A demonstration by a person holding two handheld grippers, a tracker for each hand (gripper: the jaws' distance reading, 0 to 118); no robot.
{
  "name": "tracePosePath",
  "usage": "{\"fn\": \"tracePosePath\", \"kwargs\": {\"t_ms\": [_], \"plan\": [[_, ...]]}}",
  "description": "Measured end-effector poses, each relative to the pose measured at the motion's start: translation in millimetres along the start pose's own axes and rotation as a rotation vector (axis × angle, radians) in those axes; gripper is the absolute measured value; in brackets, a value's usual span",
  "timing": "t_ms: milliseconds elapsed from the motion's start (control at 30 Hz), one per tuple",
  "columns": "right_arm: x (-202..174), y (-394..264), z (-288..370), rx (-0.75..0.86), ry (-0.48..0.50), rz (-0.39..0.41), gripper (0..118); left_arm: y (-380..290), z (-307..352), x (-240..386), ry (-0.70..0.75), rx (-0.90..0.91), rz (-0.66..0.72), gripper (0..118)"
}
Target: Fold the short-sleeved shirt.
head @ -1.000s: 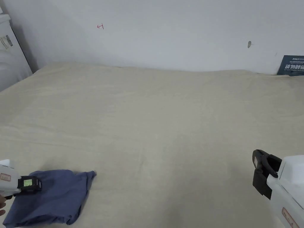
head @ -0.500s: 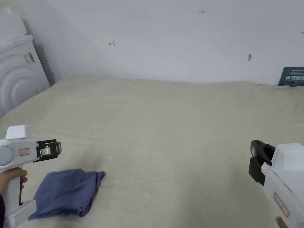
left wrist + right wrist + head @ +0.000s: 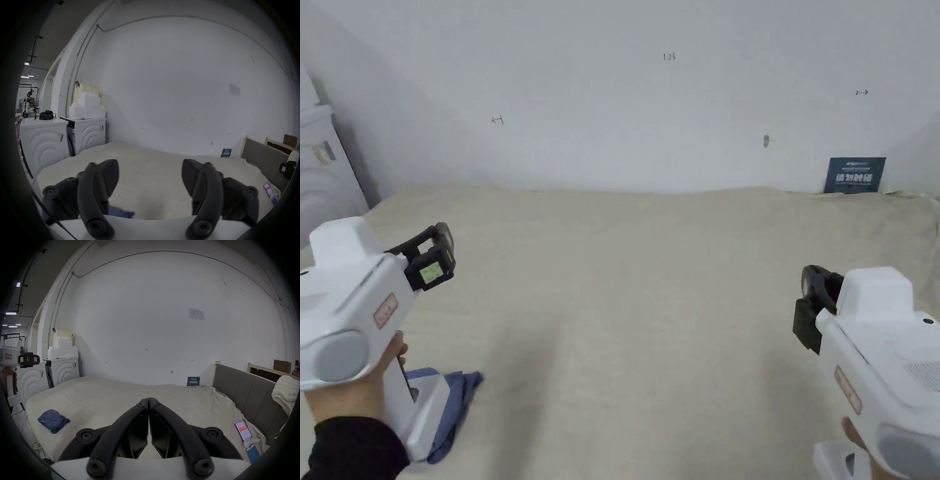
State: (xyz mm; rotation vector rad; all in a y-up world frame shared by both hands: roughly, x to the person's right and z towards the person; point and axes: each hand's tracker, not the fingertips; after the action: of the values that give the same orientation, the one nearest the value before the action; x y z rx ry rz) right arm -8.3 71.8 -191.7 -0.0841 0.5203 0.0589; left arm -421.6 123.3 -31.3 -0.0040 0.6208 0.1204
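Blue short-sleeved shirt (image 3: 53,420) bunched in a small heap near the left front corner of the beige bed sheet (image 3: 650,300), left gripper (image 3: 150,177) raised above it with jaws wide apart, right gripper (image 3: 148,400) well apart with jaws together and empty, white wall (image 3: 650,106) behind

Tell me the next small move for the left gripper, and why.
Probably lower the left gripper onto the shirt. Its jaws stand open and empty above the bed, and the shirt lies bunched just below it, ungripped. The right gripper is shut and off to the other side.
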Motion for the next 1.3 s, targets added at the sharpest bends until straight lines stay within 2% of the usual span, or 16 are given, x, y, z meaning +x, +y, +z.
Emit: {"fn": "tracePosePath", "kwargs": {"t_ms": [33,133,200,267,333,700,1300], "plan": [[2,1,3,0.006,-0.007,-0.002,0,-2,6,10,-0.011,0.029,-0.001,79],[12,3,13,0.018,-0.027,-0.006,0,-11,21,42,-0.03,0.077,-0.045,47],[17,3,18,0.025,-0.039,-0.01,0,-17,27,59,-0.065,0.076,-0.066,32],[23,3,23,0.029,-0.052,-0.011,0,-29,23,69,-0.119,0.082,-0.066,12],[27,1,27,0.032,-0.063,-0.012,0,-37,29,85,-0.142,0.08,-0.093,1],[47,-7,47,0.027,-0.133,-0.017,0,-79,46,137,-0.21,0.082,-0.177,0],[48,-10,52,0.027,-0.134,-0.018,0,-87,46,139,-0.224,0.061,-0.165,0]]}}
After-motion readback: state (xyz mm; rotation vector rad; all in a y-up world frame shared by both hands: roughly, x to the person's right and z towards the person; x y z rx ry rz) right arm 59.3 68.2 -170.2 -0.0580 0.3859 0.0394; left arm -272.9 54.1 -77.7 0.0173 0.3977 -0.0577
